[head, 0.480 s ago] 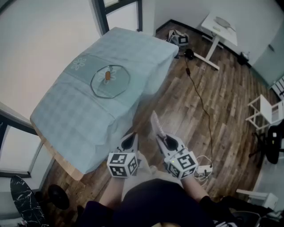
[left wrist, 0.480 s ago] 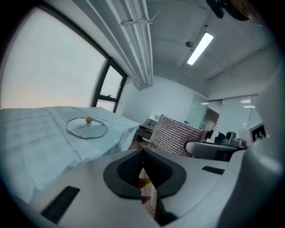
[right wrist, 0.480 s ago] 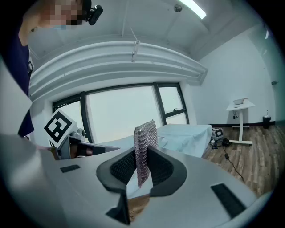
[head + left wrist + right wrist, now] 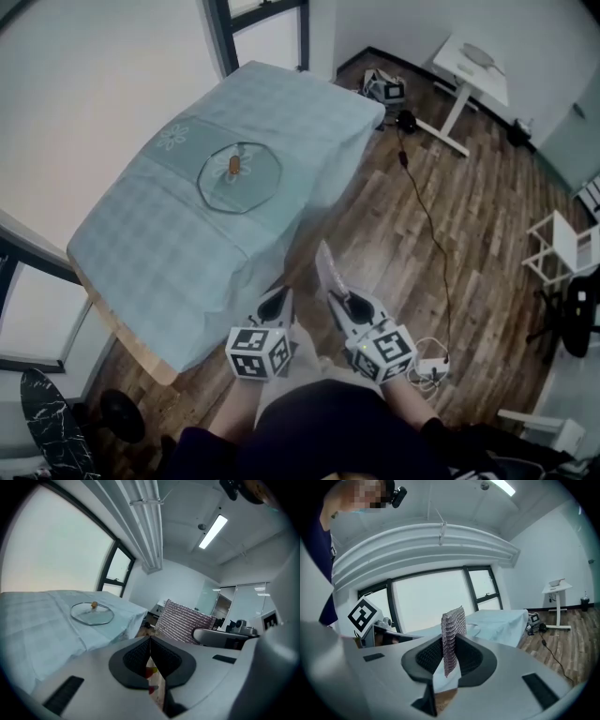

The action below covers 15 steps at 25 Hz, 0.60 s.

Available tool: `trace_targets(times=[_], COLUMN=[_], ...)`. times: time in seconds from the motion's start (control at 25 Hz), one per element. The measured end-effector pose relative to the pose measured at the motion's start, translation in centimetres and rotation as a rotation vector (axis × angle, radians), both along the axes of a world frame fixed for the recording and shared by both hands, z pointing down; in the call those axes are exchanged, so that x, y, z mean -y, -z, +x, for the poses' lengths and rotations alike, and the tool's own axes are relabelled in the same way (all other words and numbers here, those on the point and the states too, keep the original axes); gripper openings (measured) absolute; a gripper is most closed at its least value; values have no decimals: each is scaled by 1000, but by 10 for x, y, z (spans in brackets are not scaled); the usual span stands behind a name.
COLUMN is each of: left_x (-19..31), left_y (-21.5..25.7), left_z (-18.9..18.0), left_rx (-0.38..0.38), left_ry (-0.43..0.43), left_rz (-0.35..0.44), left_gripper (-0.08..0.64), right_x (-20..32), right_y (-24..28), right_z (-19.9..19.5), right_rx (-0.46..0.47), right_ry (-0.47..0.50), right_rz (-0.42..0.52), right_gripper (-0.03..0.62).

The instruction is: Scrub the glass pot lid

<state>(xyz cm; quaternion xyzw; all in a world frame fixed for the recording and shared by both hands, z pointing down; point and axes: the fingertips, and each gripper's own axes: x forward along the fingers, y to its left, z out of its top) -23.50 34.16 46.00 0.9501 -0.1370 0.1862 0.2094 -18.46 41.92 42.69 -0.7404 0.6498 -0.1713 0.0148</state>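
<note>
- Spotting the glass pot lid lying flat on the blue-clothed worktop: round, clear, thin-rimmed, with a tan knob at its centre.
- Left gripper fingers pressed together, nothing between them.
- Right gripper fingers clamped on an upright silvery mesh scrubber, well apart from the lid.

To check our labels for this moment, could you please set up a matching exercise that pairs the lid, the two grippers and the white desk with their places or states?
Things:
1. glass pot lid
2. left gripper
3. right gripper
4. white desk

Places or states:
A. shut on the mesh scrubbing cloth
B. standing on the wooden floor, across the room
C. lying flat on the cloth-covered table
D. shut, with nothing between the jaws

Pairs: 1-C, 2-D, 3-A, 4-B.
</note>
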Motion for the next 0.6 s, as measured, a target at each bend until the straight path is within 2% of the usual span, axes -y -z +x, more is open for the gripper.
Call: trace_targets(times=[0.36, 0.6], left_x=[63, 120], left_y=[3, 8], left_z=[28, 53], left_rx=[-11, -19], left_ry=[-8, -4], left_rz=[-1, 2], left_gripper=[5, 5], right_x=[66, 127], right_y=[7, 15], right_z=[22, 42], right_rx=[28, 10], right_ry=[30, 61], right_rz=[37, 40], right_gripper=[69, 70])
